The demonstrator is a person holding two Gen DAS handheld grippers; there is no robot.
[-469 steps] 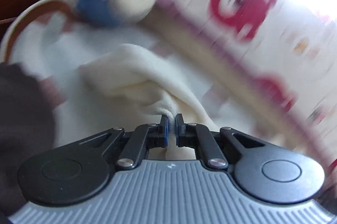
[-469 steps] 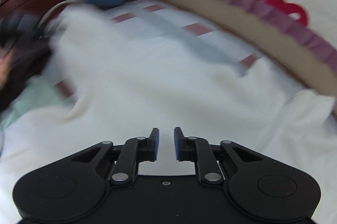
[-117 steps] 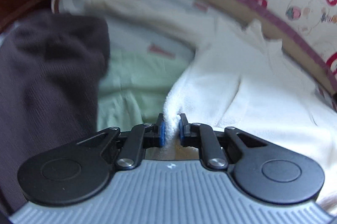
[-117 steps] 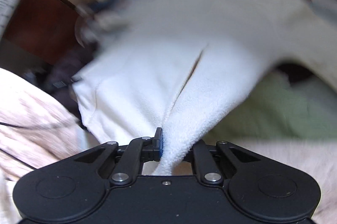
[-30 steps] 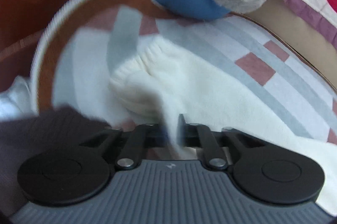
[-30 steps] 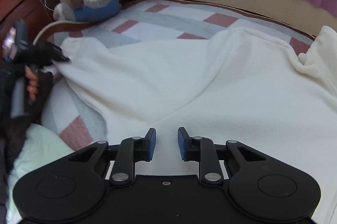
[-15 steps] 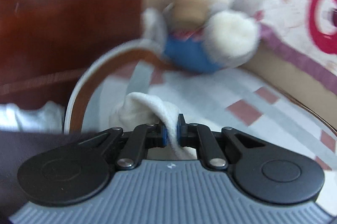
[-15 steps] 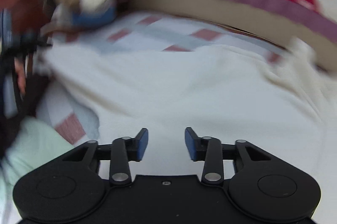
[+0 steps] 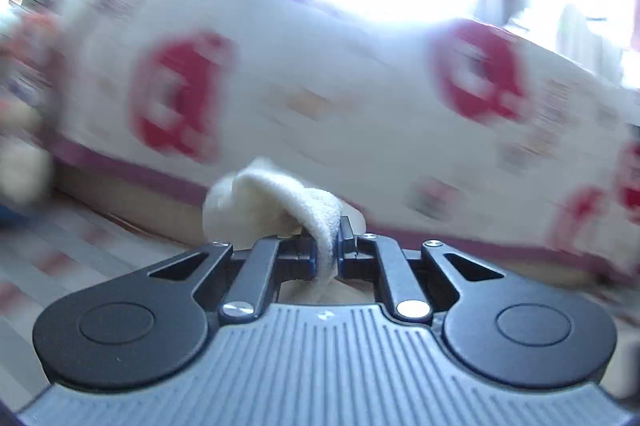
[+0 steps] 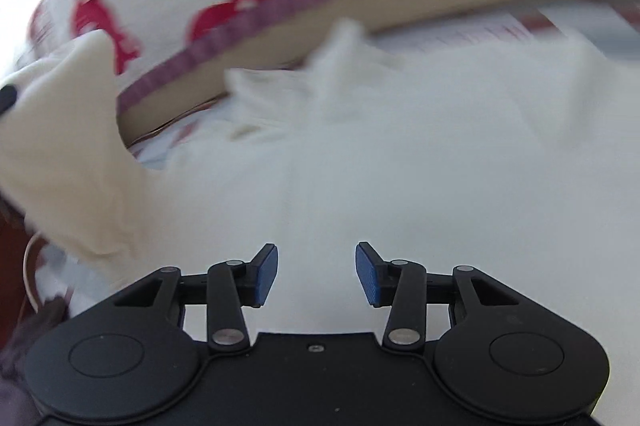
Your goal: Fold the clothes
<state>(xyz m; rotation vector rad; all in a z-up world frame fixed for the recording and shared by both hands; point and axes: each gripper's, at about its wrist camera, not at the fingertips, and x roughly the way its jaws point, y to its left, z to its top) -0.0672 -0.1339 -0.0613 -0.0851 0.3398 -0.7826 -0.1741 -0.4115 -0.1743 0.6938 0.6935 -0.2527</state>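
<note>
Left gripper (image 9: 328, 250): I read the jaws as clamped on a cuff-like end of the cream fleece garment (image 9: 280, 201); the cloth is lifted clear of the bed and bunches over the fingers.
Right gripper (image 10: 316, 274): jaws wide apart, nothing between the blue pads (image 10: 266, 276); it hovers low over the garment's body.
Garment position: in the right wrist view the bulk lies spread on the striped bedsheet (image 10: 500, 25), below the patterned bed bumper (image 10: 280, 9); one part rises at the left edge toward my other tool.
Fold state: I cannot settle how many folds are in; both views are motion-blurred.
Risk, slip: the left hold is on a narrow strip of thick fleece; a fast swing could pull it free.
Risk, drag: with the body unpinned, carrying the raised part across may pull the whole garment askew.
Risk, double grab: closing the right jaws here could catch two layers and crease them.
</note>
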